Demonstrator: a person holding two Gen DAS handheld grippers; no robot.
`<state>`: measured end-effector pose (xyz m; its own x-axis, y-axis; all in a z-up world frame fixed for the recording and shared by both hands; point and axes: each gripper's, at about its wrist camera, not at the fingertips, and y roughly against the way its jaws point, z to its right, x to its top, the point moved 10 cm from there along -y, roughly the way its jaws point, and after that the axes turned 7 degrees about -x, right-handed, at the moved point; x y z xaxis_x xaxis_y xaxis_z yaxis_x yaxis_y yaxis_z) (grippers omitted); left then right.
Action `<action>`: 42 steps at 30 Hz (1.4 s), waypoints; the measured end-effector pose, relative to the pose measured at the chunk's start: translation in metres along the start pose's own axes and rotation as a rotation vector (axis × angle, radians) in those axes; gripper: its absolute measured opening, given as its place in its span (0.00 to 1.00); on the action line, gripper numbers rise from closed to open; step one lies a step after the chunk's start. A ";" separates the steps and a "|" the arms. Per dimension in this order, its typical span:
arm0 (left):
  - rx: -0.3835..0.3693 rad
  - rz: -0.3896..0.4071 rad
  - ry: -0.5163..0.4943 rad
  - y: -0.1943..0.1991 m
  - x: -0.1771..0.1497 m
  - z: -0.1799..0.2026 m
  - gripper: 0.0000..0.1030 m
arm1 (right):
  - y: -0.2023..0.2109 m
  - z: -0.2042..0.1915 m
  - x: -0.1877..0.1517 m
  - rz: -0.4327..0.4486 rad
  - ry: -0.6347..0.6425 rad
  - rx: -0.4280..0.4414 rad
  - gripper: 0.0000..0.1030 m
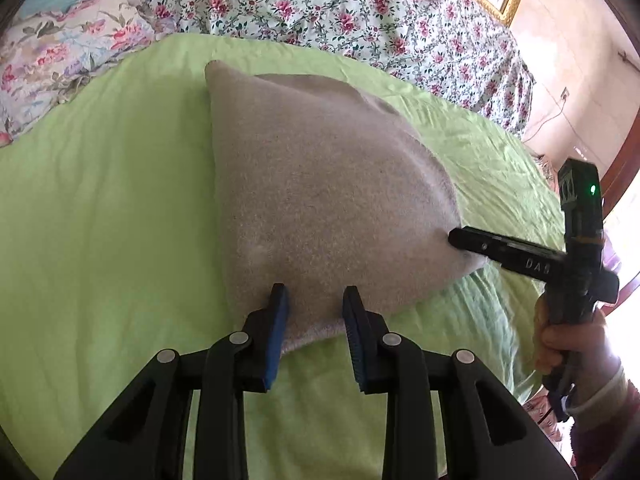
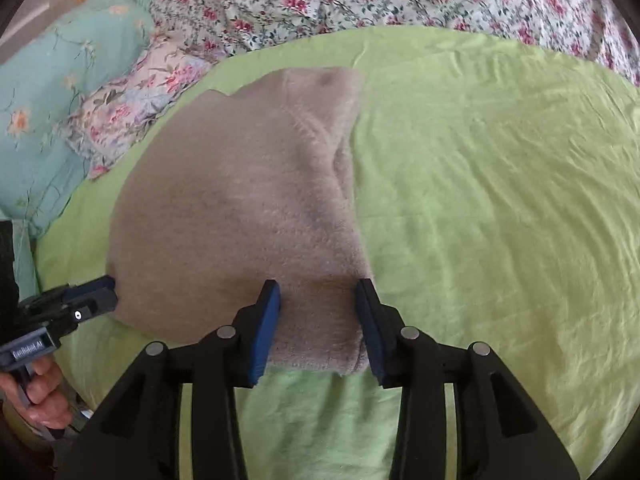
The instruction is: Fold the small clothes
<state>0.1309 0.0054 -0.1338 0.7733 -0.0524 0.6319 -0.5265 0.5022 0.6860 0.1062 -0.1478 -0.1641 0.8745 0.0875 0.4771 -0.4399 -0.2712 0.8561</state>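
Straddling the near hem of the beige garment [image 1: 320,184] with blue pads spread: left gripper [image 1: 316,296]. Same for the right gripper [image 2: 318,290], also spread, at the other near corner. Lying folded on a green sheet [image 2: 500,200], floral bedding [image 1: 320,4] beyond.

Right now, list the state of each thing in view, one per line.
Beige garment: lying on the sheet, near edge between both tools' fingers.
Left tool: open, straddling the near edge.
Right tool: open, straddling the near corner.
Green sheet: spread out, lightly wrinkled.
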 end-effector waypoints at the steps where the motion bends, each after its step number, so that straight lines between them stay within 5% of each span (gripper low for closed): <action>1: -0.004 0.000 0.000 0.001 0.000 0.000 0.30 | 0.000 0.000 0.001 0.000 -0.003 0.001 0.40; 19: 0.017 -0.029 0.009 0.016 -0.012 -0.001 0.43 | 0.016 0.005 -0.009 -0.041 -0.022 -0.024 0.41; 21: 0.054 -0.022 0.018 0.026 -0.015 -0.004 0.55 | 0.023 0.007 -0.012 -0.038 -0.045 -0.013 0.41; 30: 0.163 0.000 0.069 0.062 -0.030 -0.028 0.73 | 0.065 -0.012 -0.019 0.029 0.019 -0.009 0.42; 39: 0.244 -0.040 0.065 0.075 -0.053 -0.036 0.85 | 0.085 -0.025 -0.057 0.006 0.095 -0.018 0.79; 42: 0.283 -0.060 0.049 0.078 -0.061 -0.036 0.86 | 0.090 -0.025 -0.072 -0.009 0.116 -0.028 0.84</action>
<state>0.0549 0.0795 -0.1320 0.8184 -0.0299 0.5739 -0.5518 0.2380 0.7993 -0.0010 -0.1549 -0.1162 0.8496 0.2003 0.4879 -0.4393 -0.2433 0.8648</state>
